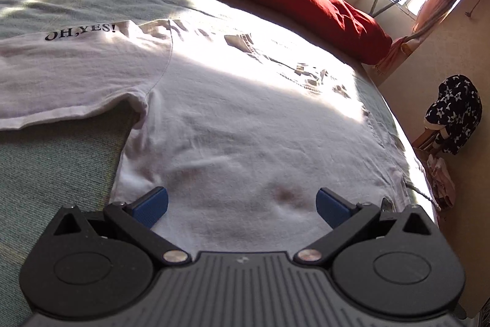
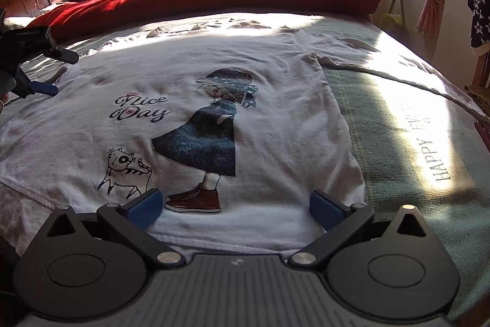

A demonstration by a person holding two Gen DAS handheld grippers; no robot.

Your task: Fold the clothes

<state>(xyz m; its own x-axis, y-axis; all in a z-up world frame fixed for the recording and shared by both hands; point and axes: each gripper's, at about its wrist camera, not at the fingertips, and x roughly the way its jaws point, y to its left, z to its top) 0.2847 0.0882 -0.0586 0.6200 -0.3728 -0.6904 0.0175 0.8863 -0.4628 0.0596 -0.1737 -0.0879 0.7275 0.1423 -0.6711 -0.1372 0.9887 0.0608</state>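
White printed cotton T-shirt (image 2: 214,88) flat on bed; left gripper (image 1: 242,206), right gripper (image 2: 235,209) released, empty. Next: grasp hem, start first fold.

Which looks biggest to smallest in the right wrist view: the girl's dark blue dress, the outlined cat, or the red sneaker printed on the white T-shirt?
1. Dark blue dress
2. Outlined cat
3. Red sneaker, only slightly smaller than the cat and nearer the camera, so that pair is unsure.
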